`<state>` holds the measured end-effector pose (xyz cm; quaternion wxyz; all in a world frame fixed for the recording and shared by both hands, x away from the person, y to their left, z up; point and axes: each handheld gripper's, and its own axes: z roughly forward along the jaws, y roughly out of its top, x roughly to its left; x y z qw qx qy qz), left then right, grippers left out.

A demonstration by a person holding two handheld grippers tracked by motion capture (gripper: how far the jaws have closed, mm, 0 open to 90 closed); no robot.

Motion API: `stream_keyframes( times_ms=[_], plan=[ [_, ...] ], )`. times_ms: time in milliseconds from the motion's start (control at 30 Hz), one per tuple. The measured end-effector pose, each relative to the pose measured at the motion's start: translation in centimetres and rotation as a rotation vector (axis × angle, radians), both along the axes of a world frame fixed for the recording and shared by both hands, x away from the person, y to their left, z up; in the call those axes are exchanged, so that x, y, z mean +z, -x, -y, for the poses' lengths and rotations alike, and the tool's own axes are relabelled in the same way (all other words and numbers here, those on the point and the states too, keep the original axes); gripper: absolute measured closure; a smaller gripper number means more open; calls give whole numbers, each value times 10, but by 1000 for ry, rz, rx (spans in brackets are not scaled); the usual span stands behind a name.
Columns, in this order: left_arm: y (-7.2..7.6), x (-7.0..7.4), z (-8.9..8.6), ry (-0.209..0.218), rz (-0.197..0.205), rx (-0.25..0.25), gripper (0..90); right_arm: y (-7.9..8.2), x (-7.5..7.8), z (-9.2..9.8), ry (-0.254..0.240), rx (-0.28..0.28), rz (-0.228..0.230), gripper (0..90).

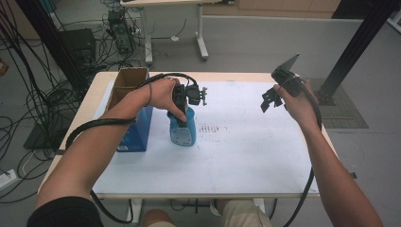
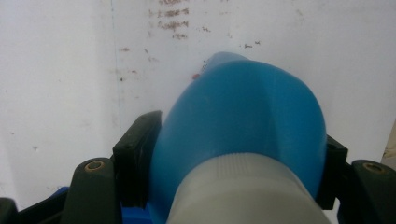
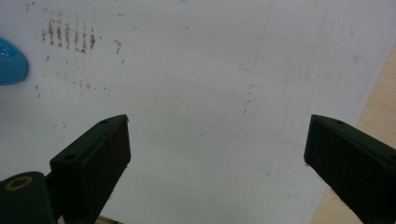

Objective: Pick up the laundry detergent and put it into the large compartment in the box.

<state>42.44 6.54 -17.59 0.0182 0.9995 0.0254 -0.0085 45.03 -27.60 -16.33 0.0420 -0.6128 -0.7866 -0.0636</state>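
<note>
A blue plastic bottle (image 1: 182,131) stands upright on the white sheet (image 1: 236,156), left of the middle. My left gripper (image 1: 183,107) comes down over its top and is shut on it. In the left gripper view the black pads (image 2: 140,154) press both sides of the blue bottle (image 2: 243,112), just past its pale grey cap (image 2: 247,196). My right gripper (image 1: 269,101) hangs above the sheet's far right part, apart from the bottle. Its jaws stand wide open (image 3: 217,149) with nothing between them. An edge of the blue bottle (image 3: 10,61) shows at the left of that view.
A blue carton with open brown flaps (image 1: 135,123) stands just left of the bottle. Brown smear marks (image 1: 210,127) lie on the sheet right of the bottle. The wooden table edge (image 1: 326,137) runs beside the sheet at the right. Cables and black frame posts (image 1: 359,42) surround the table.
</note>
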Motion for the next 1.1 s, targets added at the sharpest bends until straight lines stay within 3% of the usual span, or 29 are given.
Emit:
stream_keyframes(
  times_ms=[1100],
  plan=[
    [2,0,5,-20,2,-11,351,0,0,-4,1,7,7,76]
  ],
)
